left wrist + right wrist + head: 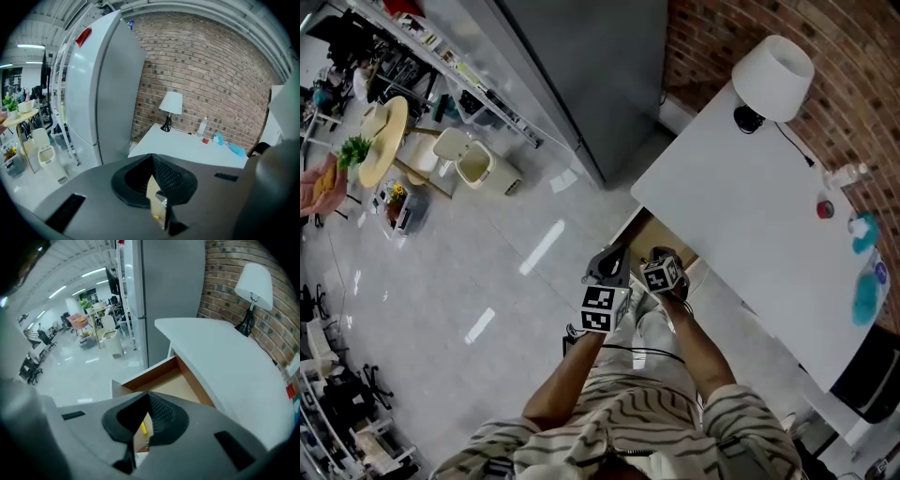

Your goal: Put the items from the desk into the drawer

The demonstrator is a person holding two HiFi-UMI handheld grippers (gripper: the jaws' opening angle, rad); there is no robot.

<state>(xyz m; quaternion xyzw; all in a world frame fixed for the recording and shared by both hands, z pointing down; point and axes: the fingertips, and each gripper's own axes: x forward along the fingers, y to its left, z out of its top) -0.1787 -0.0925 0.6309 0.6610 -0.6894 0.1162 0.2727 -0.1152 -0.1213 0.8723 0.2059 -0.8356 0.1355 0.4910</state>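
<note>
Left gripper point(153, 158): held above the floor in front of the bench. The jaws are seen closed together, with nothing gripped between them.
Right gripper point(149, 395): held just beside the left one and pointed down toward the drawer. The jaws are seen closed together, and nothing is held.
Drawer point(165, 377): shown pulled out from under the bench's edge, with its wooden inside exposed.
Bench point(741, 211): white top, set against the brick wall point(853, 89).
Items: a clear bottle point(847, 175), a small red item point(825, 209) and blue items point(865, 298) are grouped on the bench by the wall, well apart from both grippers.
Lamp point(773, 64): white shade, stood at the bench's other end.
Grey cabinet point(581, 66): stood beside the bench.
</note>
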